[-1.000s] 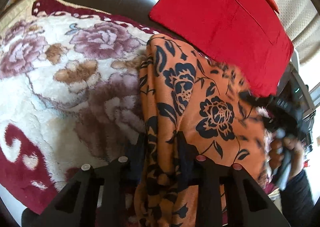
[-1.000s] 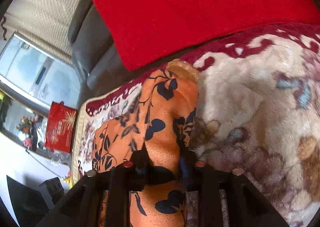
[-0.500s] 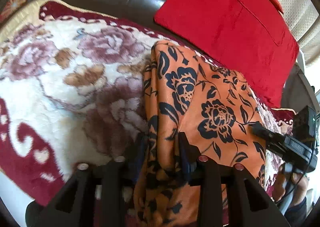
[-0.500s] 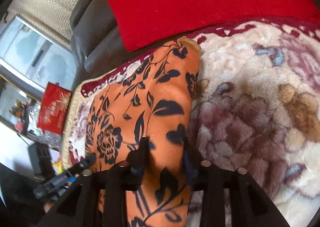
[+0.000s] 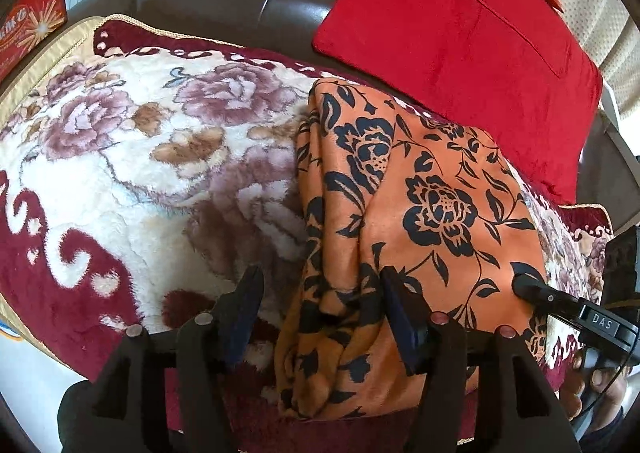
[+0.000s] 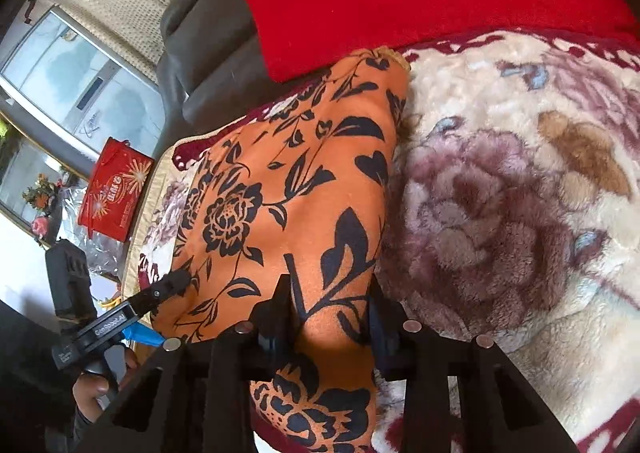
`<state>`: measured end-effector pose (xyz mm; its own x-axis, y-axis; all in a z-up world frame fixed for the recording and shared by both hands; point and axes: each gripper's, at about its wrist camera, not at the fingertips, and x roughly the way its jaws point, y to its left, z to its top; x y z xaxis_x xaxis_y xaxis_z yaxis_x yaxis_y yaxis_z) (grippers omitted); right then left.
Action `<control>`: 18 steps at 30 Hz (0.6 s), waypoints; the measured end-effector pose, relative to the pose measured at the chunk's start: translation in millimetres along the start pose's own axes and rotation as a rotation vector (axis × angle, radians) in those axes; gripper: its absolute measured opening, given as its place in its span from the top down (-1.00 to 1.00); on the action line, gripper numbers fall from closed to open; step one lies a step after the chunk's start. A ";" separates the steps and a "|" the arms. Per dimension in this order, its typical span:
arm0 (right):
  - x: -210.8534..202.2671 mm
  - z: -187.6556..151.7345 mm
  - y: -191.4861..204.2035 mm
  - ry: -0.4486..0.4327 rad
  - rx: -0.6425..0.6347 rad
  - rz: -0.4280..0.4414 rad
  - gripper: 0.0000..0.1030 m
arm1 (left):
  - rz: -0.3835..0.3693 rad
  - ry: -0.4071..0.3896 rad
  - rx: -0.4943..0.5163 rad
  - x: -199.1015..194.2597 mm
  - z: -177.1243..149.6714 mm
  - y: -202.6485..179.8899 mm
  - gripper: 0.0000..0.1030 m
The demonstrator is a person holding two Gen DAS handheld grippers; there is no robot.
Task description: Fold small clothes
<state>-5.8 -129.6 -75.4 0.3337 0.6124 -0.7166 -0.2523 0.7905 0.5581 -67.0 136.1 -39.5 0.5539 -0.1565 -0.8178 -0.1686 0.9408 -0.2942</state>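
Two tools over one orange floral garment (image 5: 420,205), lying folded on plush floral blanket (image 5: 160,173) near its back edge, below red cushion (image 5: 460,45). Risk: loose left edge slumping, fold unravelling. Left tool (image 5: 320,313) just widened, straddling bunched cloth, unpinched. Right tool (image 6: 328,313) just narrowed, pinching near edge.

1. We counted one orange floral garment (image 5: 420,189).
2. We saw one plush flowered blanket (image 5: 120,173).
3. We counted one red cushion (image 5: 460,33).
4. We counted one red box (image 6: 116,189).
5. We saw two grippers: left gripper (image 5: 320,313), right gripper (image 6: 328,313).
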 end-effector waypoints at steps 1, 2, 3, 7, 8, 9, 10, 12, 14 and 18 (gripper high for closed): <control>1.5 0.0 -1.2 0.002 0.005 0.000 0.26 | 0.001 0.000 0.001 0.2 0.5 -0.4 -0.18; 0.9 0.4 -3.0 0.000 0.018 0.005 0.08 | 0.001 -0.001 0.002 -0.1 0.9 -1.0 -0.18; -1.6 1.0 -4.3 -0.009 0.037 0.011 -0.03 | 0.002 -0.001 0.005 -0.4 1.9 -1.7 -0.18; -16.6 7.4 -13.1 -0.085 0.087 0.023 -0.43 | 0.005 -0.009 0.007 -3.9 6.9 -3.2 -0.20; -19.8 10.9 -17.4 -0.097 0.106 0.031 -0.43 | 0.009 -0.012 0.010 -4.3 8.7 -3.7 -0.22; -21.7 14.1 -19.5 -0.098 0.114 0.036 -0.43 | 0.010 -0.016 0.013 -4.4 11.4 -4.0 -0.22; -22.6 17.2 -21.0 -0.098 0.116 0.039 -0.43 | 0.010 -0.017 0.012 -4.4 12.2 -3.8 -0.22; -23.4 23.4 -19.9 -0.098 0.106 0.040 -0.43 | 0.005 -0.019 0.006 -3.8 16.1 -3.5 -0.22; -21.1 29.4 -17.3 -0.095 0.098 0.053 -0.43 | -0.004 -0.021 0.005 -3.0 19.8 -3.8 -0.25; 2.5 39.3 -14.9 -0.038 0.082 0.066 -0.43 | -0.028 -0.032 -0.002 8.7 24.9 -2.0 -0.32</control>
<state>34.4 -140.1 -69.0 0.3539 0.6611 -0.6615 -0.1999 0.7444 0.6371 -41.5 140.3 -33.7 0.5846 -0.1729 -0.7927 -0.1545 0.9354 -0.3180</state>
